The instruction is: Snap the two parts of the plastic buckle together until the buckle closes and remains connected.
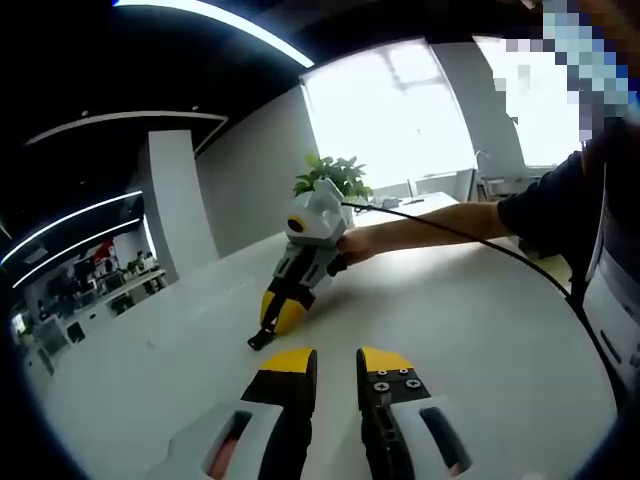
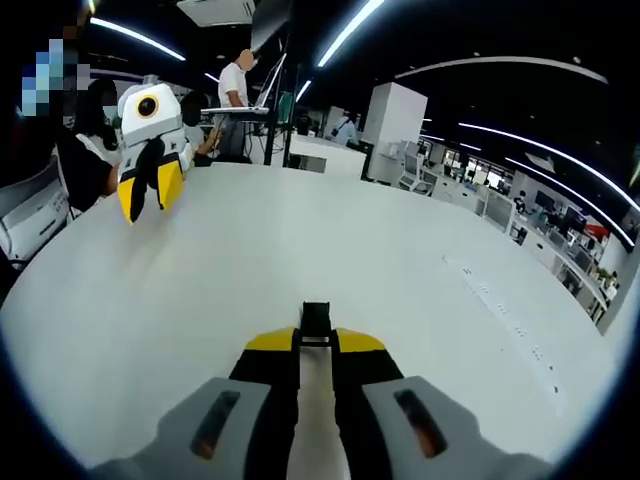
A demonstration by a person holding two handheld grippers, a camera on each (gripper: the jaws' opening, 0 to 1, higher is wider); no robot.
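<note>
- Black plastic buckle part is sitting pinched in the right claw, poking out past the yellow tips, low over the white table.
- From the left gripper view, that same right claw is tipping down onto the table with the black buckle part at its tips, a hand gripping it.
- Left claw is hanging above the table with jaws slightly apart, nothing between them.
- In the right gripper view, the left claw is hovering well off, tips down.

Smooth matt white table; black plastic buckle part; yellow-tipped plastic right claw.
</note>
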